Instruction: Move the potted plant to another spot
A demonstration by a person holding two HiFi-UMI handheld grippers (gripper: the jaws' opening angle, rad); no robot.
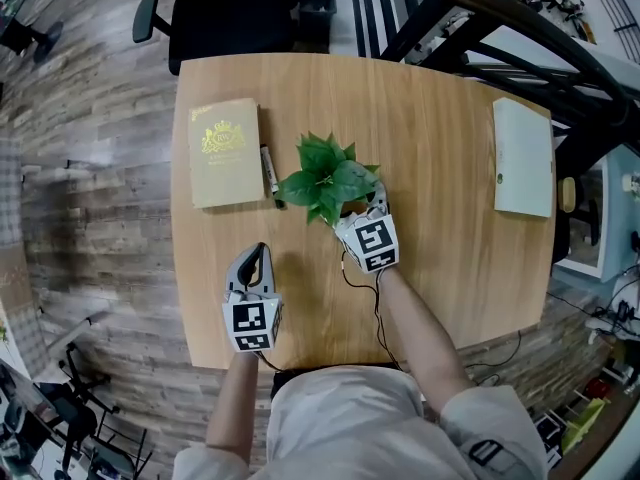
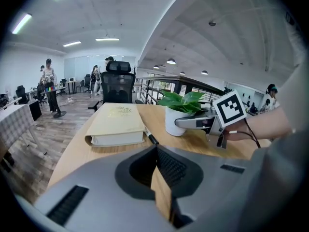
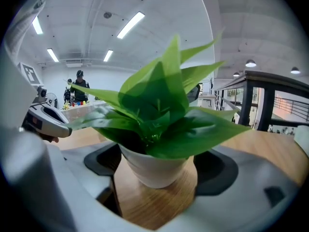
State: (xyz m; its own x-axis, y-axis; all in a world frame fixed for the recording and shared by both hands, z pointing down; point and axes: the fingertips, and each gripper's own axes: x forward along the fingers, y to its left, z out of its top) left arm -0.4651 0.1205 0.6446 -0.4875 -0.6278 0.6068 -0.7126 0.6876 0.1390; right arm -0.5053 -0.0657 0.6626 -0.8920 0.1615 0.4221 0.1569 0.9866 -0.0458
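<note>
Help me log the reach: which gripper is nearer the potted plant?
Right. The right gripper has open jaws flanking the potted plant; the left gripper sits apart from it, nearer the person.

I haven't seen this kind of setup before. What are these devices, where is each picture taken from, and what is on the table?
A person holds a two-jaw gripper in each hand, and the marker cubes are part of them. One picture looks down from the person's head. The other two look along each gripper's jaws. On the light wooden table lie a cream hardback book, a black marker pen beside it, and a flat white pad. The right gripper stands open around the leafy green plant in a white pot and is not squeezing it. The left gripper is shut and empty.
</note>
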